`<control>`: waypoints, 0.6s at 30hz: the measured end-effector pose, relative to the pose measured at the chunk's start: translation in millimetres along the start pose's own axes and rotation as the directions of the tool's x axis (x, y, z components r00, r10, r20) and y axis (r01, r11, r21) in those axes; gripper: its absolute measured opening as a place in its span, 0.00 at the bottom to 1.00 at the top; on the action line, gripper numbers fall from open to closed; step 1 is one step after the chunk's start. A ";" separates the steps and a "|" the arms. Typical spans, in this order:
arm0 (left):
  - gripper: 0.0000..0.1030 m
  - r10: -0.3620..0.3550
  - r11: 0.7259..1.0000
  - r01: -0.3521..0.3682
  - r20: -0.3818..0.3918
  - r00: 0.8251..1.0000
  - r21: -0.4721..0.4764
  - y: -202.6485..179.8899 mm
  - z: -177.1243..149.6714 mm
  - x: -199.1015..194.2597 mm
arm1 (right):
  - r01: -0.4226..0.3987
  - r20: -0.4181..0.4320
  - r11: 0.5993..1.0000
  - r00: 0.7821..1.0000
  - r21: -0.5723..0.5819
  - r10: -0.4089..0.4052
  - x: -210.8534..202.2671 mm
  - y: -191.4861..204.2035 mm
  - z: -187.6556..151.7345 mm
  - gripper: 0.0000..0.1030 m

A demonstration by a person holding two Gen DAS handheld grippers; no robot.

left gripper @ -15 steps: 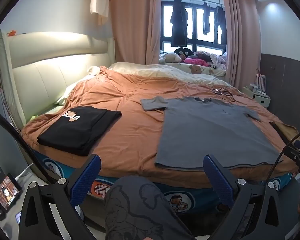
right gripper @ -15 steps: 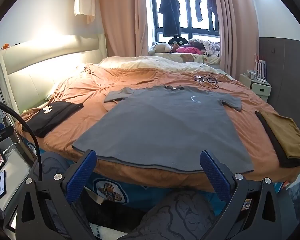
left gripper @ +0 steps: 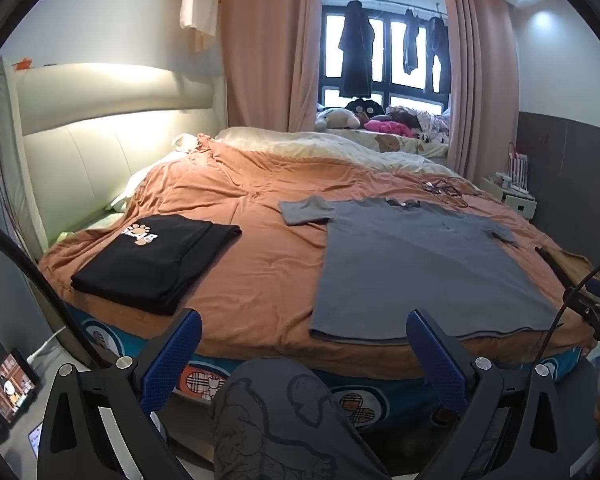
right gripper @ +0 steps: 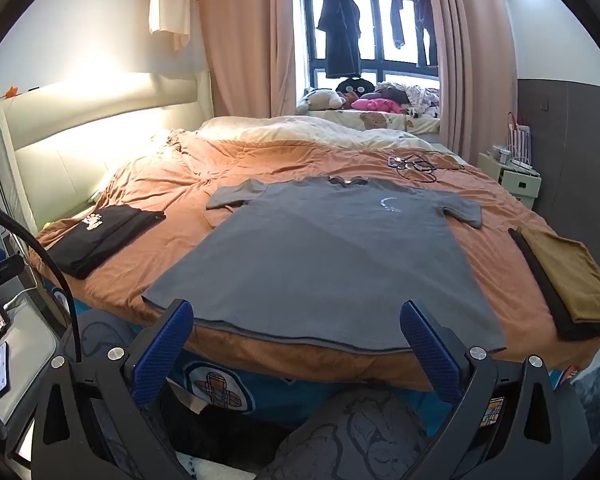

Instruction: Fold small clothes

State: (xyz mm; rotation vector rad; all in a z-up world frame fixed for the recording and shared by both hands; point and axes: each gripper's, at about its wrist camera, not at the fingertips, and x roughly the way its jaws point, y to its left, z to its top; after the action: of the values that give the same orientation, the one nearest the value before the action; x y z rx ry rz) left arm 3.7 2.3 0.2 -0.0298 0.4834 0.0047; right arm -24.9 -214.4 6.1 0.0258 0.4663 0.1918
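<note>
Grey T-shirt (right gripper: pixel 320 256) lies spread flat, face up, on the bed's orange cover (left gripper: pixel 236 280), hem along the near edge, collar toward the far side. I judge it light, limp and unlikely to slip on the cover; I would take it at the two hem corners or the shoulders. My left tool (left gripper: pixel 304 360) and right tool (right gripper: pixel 296 350) hover short of the near edge, jaws spread wide, nothing between them. A folded black shirt (left gripper: pixel 152 260) sits at the near left corner, a folded mustard garment (right gripper: pixel 572 276) at the right edge, cables (right gripper: pixel 416 166) toward the far right. The cover is soft and rumpled. Curtains (right gripper: pixel 244 40) frame a window (right gripper: pixel 380 32) hung with clothes.
</note>
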 end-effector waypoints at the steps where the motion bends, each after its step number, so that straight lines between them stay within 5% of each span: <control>1: 1.00 -0.001 1.000 0.001 0.001 1.000 -0.001 1.2 -0.6 0.0 | 0.005 0.011 1.000 1.000 -0.001 -0.005 -3.2 1.6 -3.4 1.00; 18: 1.00 -0.024 1.000 0.024 0.012 1.000 0.005 4.3 -0.5 -8.5 | 0.018 0.014 1.000 1.000 0.003 -0.018 -6.7 5.0 -5.0 1.00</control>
State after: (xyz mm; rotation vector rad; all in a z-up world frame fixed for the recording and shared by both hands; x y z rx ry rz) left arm -4.1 6.6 3.6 -0.0305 0.4712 -0.0196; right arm -33.9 -210.8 5.0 0.0261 0.4532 0.1734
